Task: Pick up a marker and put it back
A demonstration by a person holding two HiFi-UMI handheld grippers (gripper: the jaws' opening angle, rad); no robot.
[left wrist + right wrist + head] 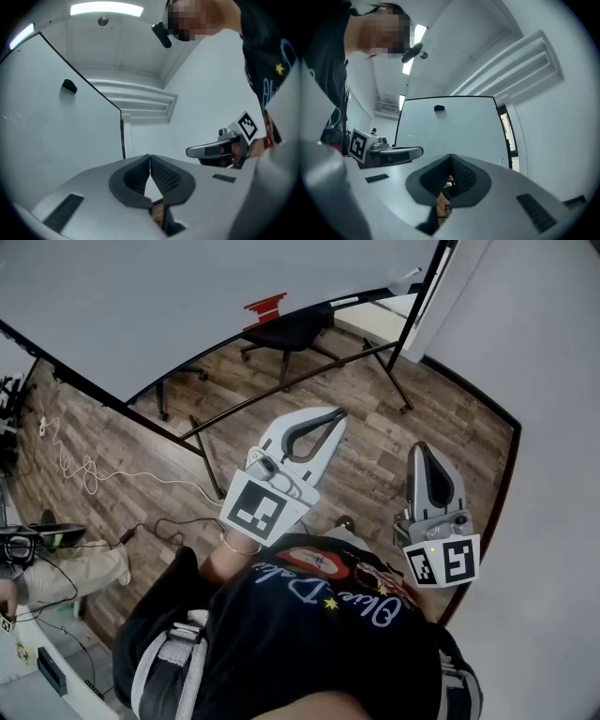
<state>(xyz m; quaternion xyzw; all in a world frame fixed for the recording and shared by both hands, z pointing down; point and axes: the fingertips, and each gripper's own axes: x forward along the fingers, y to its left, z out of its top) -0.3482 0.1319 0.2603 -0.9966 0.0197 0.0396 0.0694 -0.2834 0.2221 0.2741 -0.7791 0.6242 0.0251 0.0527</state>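
No marker shows plainly. A red item [265, 306] lies on the ledge of the whiteboard [169, 306], too small to tell what it is. My left gripper [330, 415] is held up in front of the person's chest, its jaws shut with nothing between them. My right gripper [419, 450] stands beside it, also shut and empty. In the left gripper view the jaws [150, 157] meet, with the right gripper [213, 151] alongside. In the right gripper view the jaws [451, 157] meet before the whiteboard [445, 129], and the left gripper [393, 153] shows at the left.
A black office chair [286, 334] stands behind the whiteboard's black stand [281, 385] on the wooden floor. A small dark block [438, 108] sticks to the board. Cables [84, 470] trail over the floor at the left. A white wall [553, 427] rises on the right.
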